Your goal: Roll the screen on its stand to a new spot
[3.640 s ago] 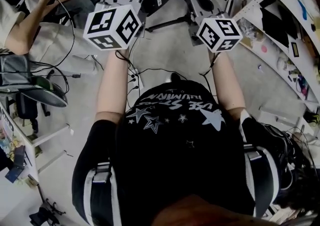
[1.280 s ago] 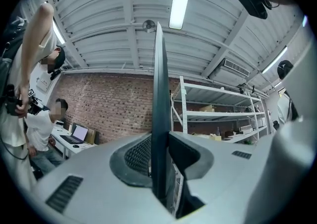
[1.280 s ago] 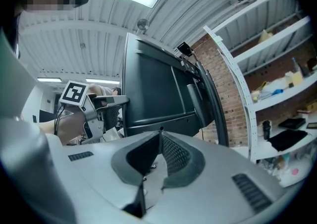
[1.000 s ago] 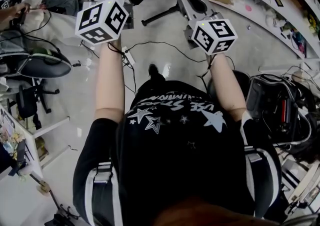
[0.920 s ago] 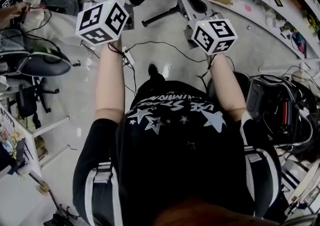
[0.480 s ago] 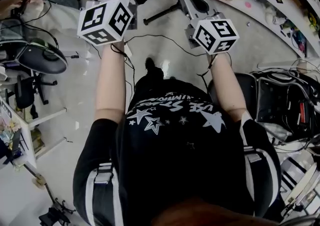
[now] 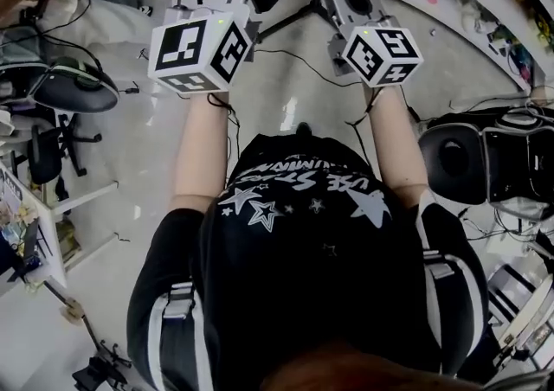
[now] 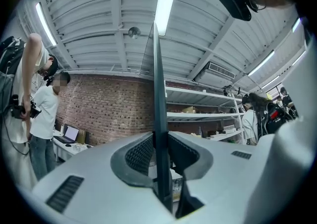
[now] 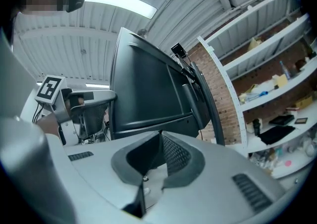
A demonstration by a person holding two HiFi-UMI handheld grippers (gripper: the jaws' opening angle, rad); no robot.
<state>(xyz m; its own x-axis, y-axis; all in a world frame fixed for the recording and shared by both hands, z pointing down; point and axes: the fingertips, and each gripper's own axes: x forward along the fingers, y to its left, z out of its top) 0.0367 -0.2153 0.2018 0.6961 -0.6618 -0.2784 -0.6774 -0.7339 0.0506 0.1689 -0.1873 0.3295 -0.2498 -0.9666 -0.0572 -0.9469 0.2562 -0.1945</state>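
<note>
Shifted since last check: one chair, now 10 o'clock. My two, left gripper and right gripper, both clamp one screen.

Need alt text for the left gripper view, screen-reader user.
The left gripper is clamped on the thin edge of the screen, which rises edge-on up the middle of the frame. Behind it are a brick wall, shelves and, at the left, a standing person.
</note>
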